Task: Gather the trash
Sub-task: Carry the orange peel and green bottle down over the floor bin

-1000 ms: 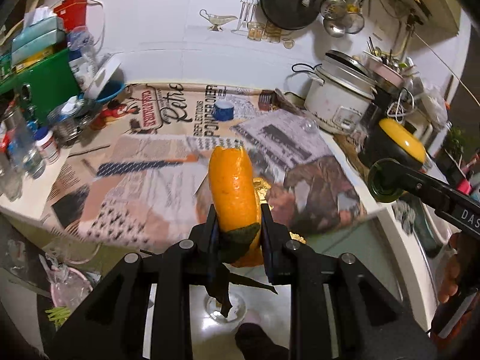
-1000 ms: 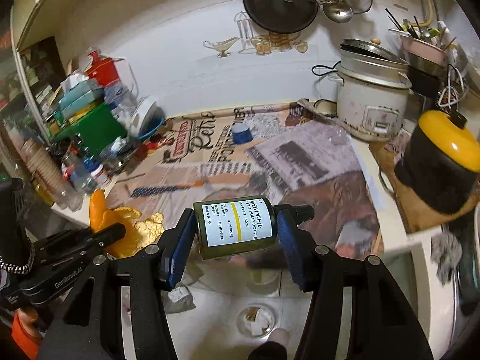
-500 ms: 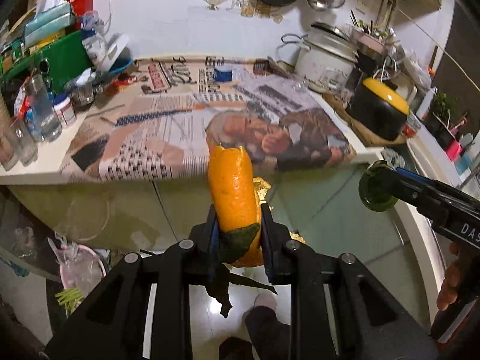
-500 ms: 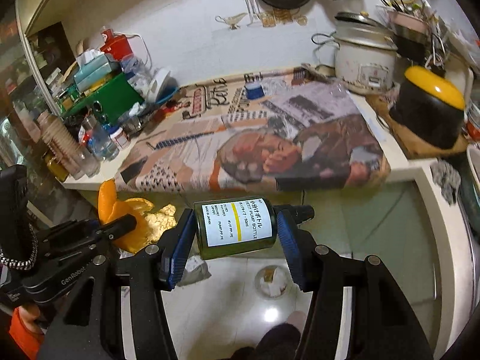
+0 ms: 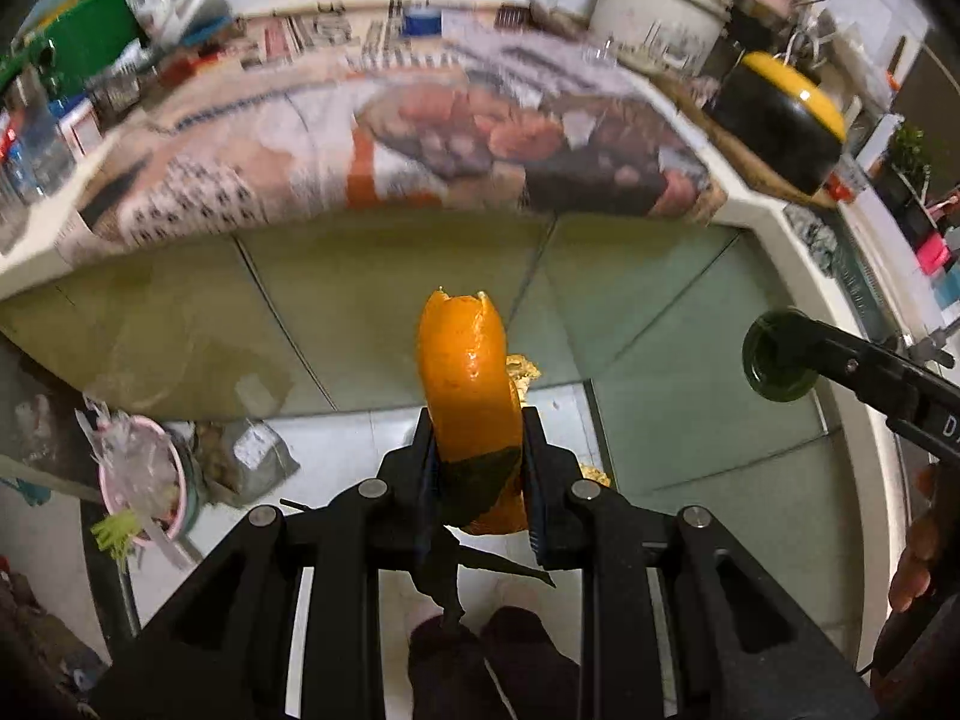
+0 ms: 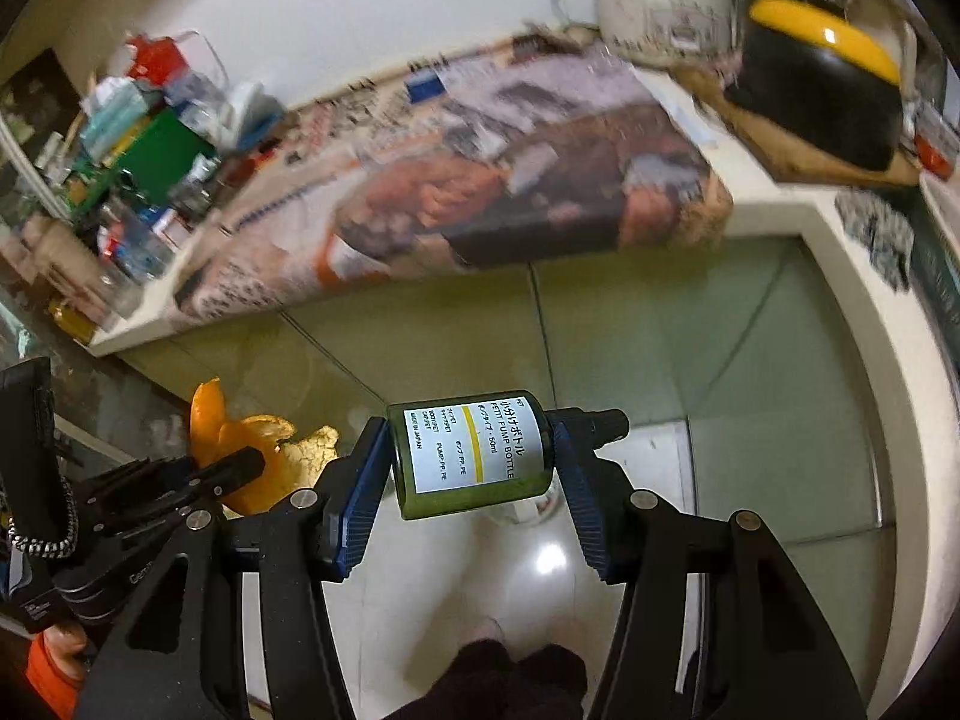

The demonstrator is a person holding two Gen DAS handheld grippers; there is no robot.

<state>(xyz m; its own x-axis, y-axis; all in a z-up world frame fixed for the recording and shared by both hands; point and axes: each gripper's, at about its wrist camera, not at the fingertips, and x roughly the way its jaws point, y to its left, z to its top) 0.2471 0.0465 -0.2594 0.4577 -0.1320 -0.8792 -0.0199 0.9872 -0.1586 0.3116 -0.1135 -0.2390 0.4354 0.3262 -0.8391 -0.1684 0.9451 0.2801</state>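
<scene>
Below a newspaper-covered counter (image 5: pixel 420 138), above pale floor tiles, the left gripper (image 5: pixel 477 456) clamps an orange peel (image 5: pixel 465 372); beside it, the right gripper (image 6: pixel 471 456) grips a small green pump bottle (image 6: pixel 471 450) crosswise.

A cramped home kitchen, seen from above its pale counter (image 6: pixel 774 222), which is spread with newspaper (image 6: pixel 480 204). A white rice cooker (image 5: pixel 654 18) stands at the back beside a black pot with a yellow lid (image 6: pixel 822 78), both against a plain white wall (image 6: pixel 300 12). Bottles, jars and a green box (image 6: pixel 162 156) crowd the far left end (much of it blurred). Glass-fronted cabinet doors (image 5: pixel 390 300) close the space under the counter, and a pink bin lined with plastic (image 5: pixel 144 486) sits on the glossy tiled floor (image 6: pixel 540 570).
</scene>
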